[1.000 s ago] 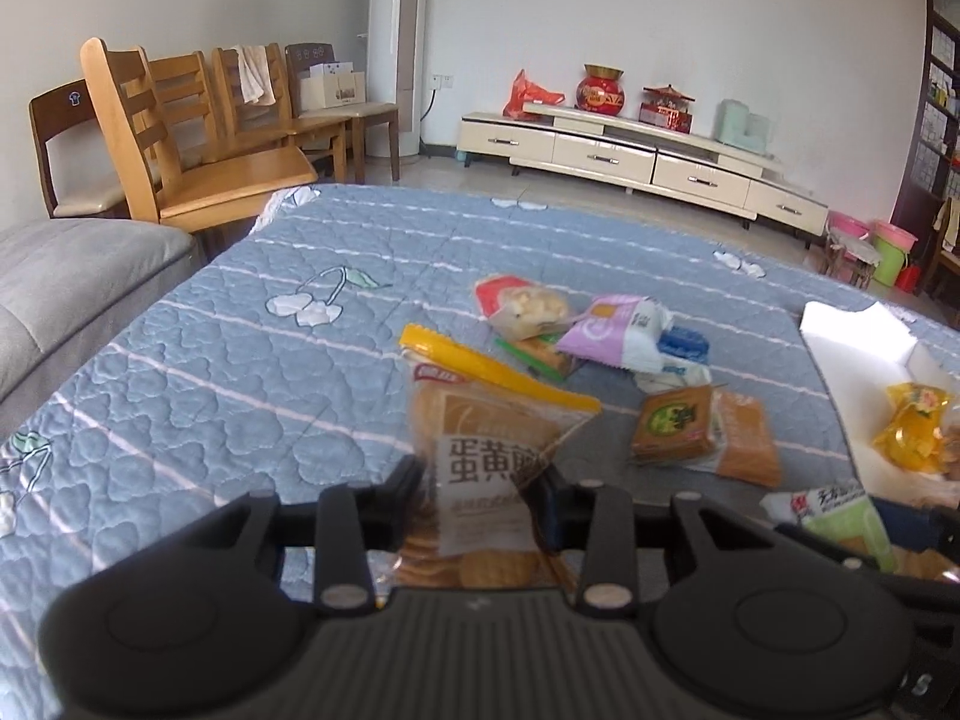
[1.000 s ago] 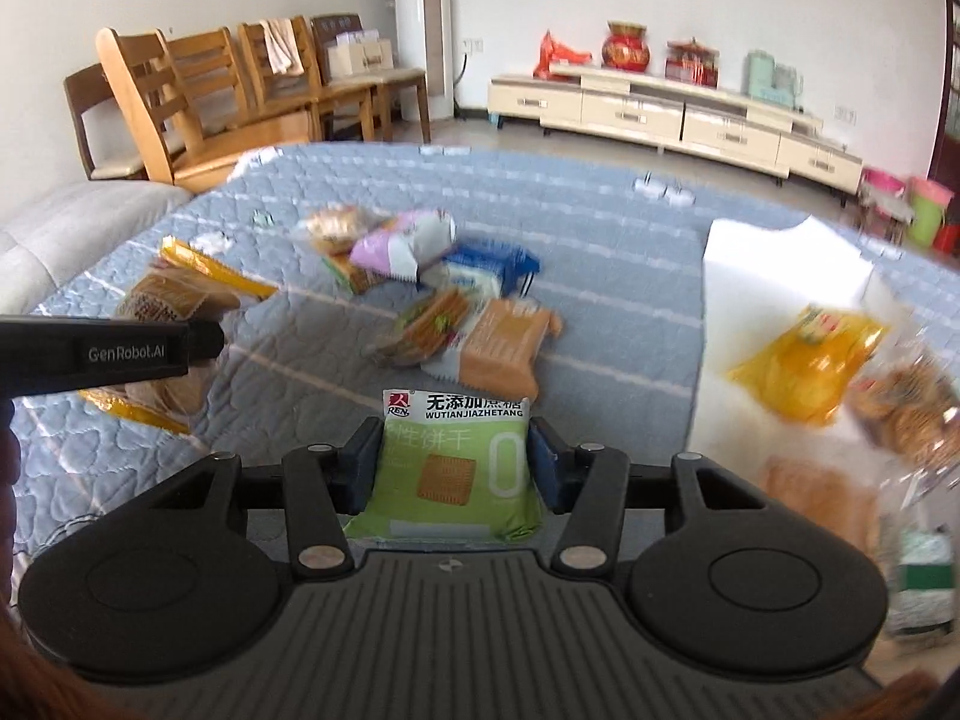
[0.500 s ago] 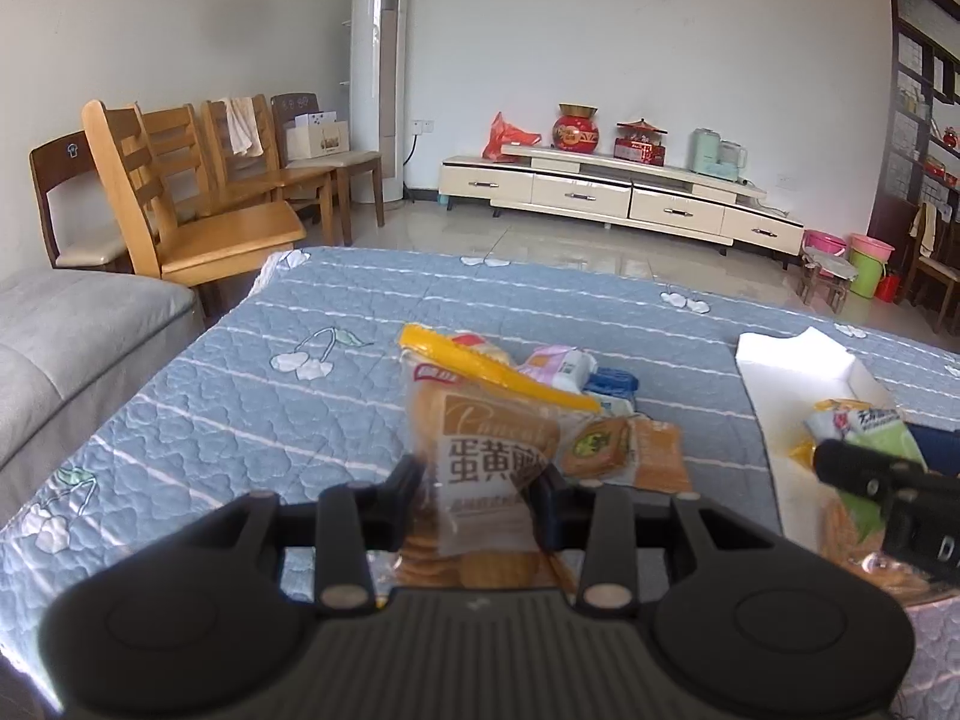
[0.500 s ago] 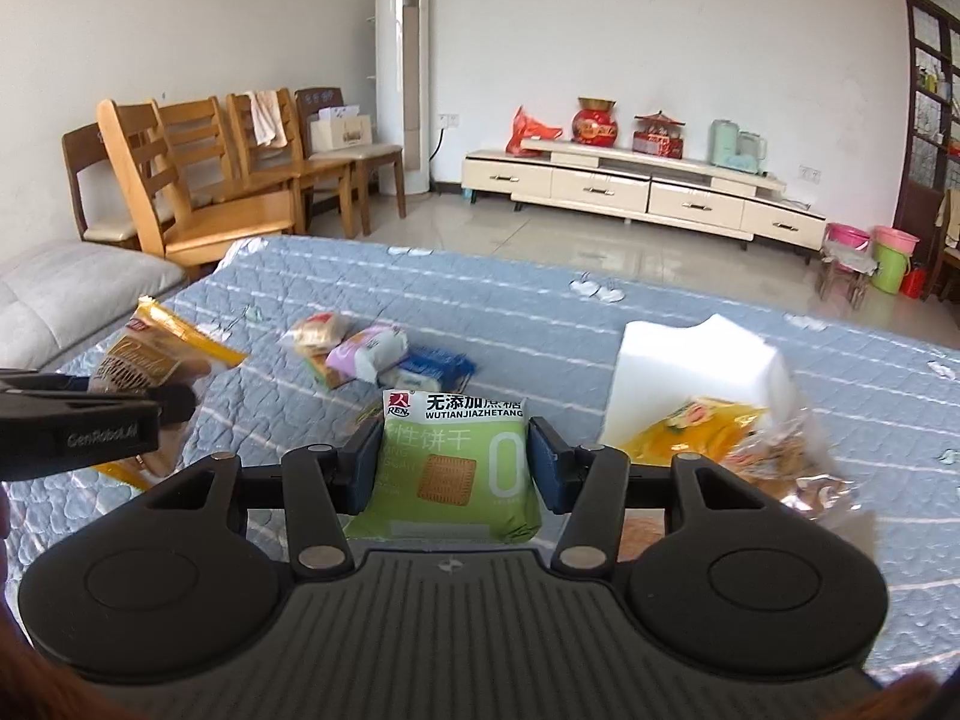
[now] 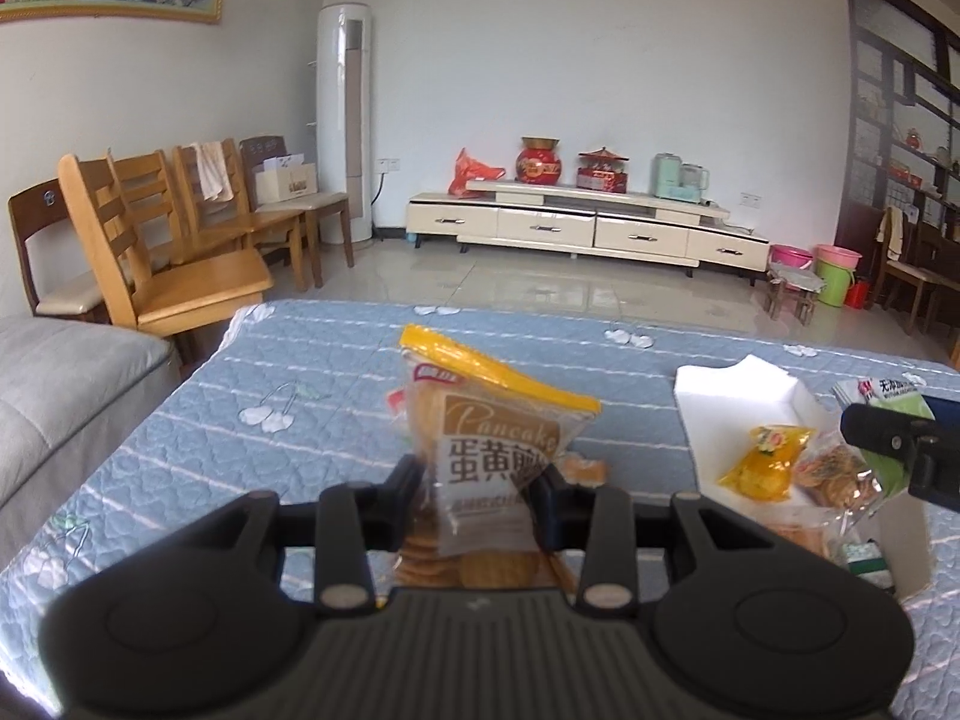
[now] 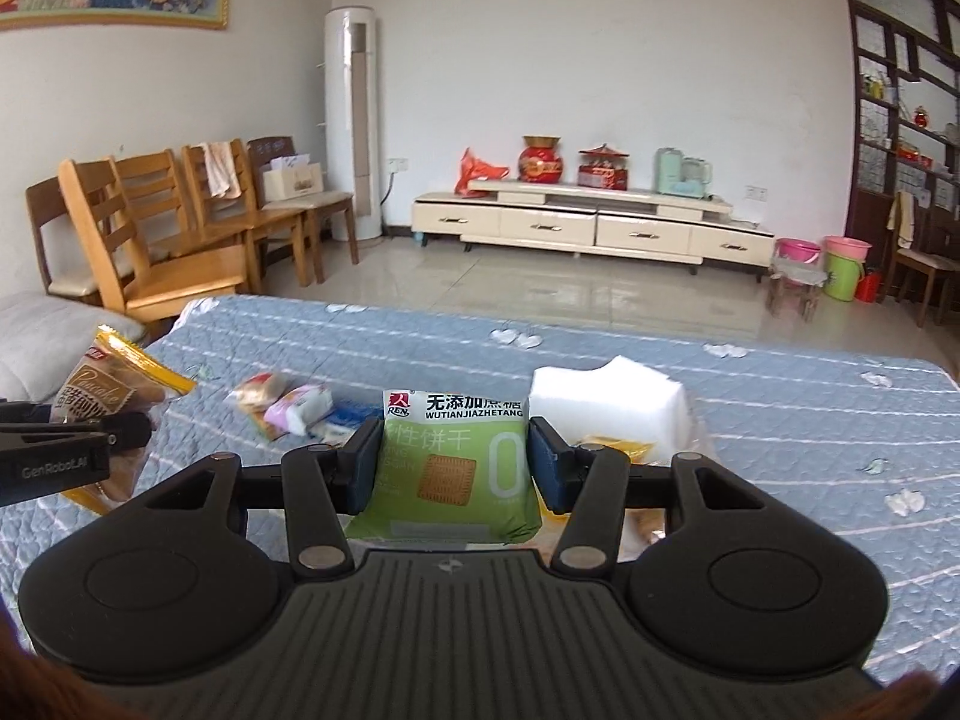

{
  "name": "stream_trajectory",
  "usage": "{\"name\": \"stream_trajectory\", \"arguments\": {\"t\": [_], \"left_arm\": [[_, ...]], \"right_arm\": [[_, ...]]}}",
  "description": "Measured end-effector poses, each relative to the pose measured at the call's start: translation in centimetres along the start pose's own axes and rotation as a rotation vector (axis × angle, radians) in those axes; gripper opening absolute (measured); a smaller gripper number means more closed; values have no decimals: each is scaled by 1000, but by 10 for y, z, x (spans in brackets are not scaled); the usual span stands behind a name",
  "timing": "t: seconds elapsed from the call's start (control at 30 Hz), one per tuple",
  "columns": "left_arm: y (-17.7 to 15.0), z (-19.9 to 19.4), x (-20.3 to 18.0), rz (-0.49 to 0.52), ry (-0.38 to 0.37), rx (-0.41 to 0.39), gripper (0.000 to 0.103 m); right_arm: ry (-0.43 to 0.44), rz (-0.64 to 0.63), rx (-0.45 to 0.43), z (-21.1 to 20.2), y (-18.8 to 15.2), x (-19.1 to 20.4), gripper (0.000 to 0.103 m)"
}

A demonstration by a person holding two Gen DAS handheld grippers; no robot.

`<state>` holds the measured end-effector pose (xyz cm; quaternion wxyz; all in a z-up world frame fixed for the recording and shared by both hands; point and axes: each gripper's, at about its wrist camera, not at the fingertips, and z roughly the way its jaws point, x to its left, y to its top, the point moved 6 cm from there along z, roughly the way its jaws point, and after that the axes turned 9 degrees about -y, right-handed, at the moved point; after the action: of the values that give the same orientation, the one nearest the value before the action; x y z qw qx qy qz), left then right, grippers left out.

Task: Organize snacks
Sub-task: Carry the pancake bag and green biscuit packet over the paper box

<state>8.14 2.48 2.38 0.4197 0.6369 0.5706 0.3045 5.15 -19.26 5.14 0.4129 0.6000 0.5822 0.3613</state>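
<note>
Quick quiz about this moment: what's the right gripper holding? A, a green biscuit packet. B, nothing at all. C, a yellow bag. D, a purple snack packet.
A: in the right wrist view the right gripper has its pads pressed on both sides of the green biscuit packet, while the purple snack packet lies on the blue quilt.

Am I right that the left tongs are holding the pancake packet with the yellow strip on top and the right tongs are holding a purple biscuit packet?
Not quite: the biscuit packet in the right tongs is green, not purple, as the right wrist view shows. The rest holds: the left tongs grip the pancake packet with the yellow strip on top.
</note>
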Motion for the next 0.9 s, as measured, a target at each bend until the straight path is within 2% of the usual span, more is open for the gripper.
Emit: {"name": "stream_trajectory", "arguments": {"t": [0.2,0.9], "left_arm": [[6,1,-16,23,-23,-9,38],[14,21,-65,84,-89,4,38]], "right_arm": [[-27,10,-13,-6,3,-15,64],[-75,36,-27,-9,3,-29,64]]}}
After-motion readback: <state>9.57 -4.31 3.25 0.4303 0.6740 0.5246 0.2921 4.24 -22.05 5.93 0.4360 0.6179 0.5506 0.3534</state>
